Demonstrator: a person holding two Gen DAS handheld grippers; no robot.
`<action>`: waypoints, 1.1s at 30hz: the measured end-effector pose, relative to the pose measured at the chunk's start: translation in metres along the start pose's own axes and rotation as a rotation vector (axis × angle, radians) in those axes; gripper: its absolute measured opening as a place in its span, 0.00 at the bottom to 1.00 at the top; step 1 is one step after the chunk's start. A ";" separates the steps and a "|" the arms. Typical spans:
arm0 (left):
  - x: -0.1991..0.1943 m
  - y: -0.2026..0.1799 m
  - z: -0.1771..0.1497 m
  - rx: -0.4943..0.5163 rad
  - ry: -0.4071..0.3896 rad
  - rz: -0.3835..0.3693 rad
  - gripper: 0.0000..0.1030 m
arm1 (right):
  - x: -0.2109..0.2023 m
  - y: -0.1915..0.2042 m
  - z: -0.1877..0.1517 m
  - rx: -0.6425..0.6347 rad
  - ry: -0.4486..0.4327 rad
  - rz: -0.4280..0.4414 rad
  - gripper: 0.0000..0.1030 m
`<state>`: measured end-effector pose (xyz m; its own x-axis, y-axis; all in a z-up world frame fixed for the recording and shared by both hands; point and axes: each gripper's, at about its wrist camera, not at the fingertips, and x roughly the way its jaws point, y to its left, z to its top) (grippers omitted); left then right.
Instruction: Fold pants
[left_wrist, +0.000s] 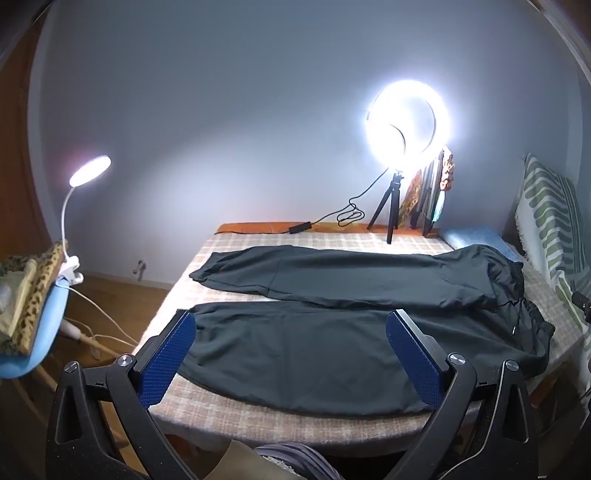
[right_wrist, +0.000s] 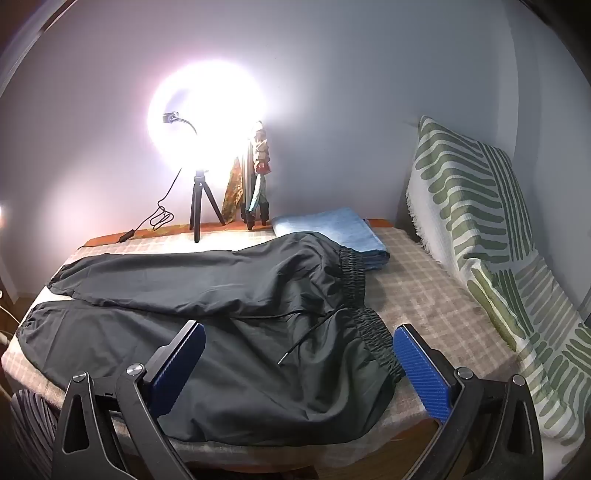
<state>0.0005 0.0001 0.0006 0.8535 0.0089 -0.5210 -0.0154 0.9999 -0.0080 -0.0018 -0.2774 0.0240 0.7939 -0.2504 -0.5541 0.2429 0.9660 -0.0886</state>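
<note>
Black pants (left_wrist: 332, 314) lie spread flat on a checked bed cover (left_wrist: 229, 410), both legs side by side pointing left, the elastic waistband (right_wrist: 364, 317) at the right. My left gripper (left_wrist: 291, 336) is open and empty, held above the near leg close to the front edge. My right gripper (right_wrist: 299, 347) is open and empty, held above the near hip and waistband. A drawstring (right_wrist: 306, 332) lies loose on the fabric.
A lit ring light on a tripod (left_wrist: 402, 122) stands at the back of the bed with its cable. A folded blue cloth (right_wrist: 332, 229) lies behind the waistband. A green-striped cushion (right_wrist: 480, 221) leans at the right. A clip lamp (left_wrist: 88, 173) and a blue chair (left_wrist: 33, 332) stand left.
</note>
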 end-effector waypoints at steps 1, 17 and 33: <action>0.000 0.000 0.001 -0.001 -0.002 0.003 0.99 | 0.000 0.000 0.000 0.000 0.002 -0.001 1.00; -0.008 -0.002 0.007 0.003 -0.037 0.006 0.99 | -0.002 -0.002 -0.003 -0.001 -0.010 -0.021 1.00; -0.008 -0.005 0.005 0.003 -0.041 0.005 1.00 | -0.004 0.002 0.001 -0.001 -0.022 -0.009 1.00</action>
<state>-0.0037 -0.0045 0.0091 0.8742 0.0147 -0.4853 -0.0185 0.9998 -0.0029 -0.0039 -0.2744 0.0274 0.8040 -0.2601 -0.5347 0.2495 0.9638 -0.0938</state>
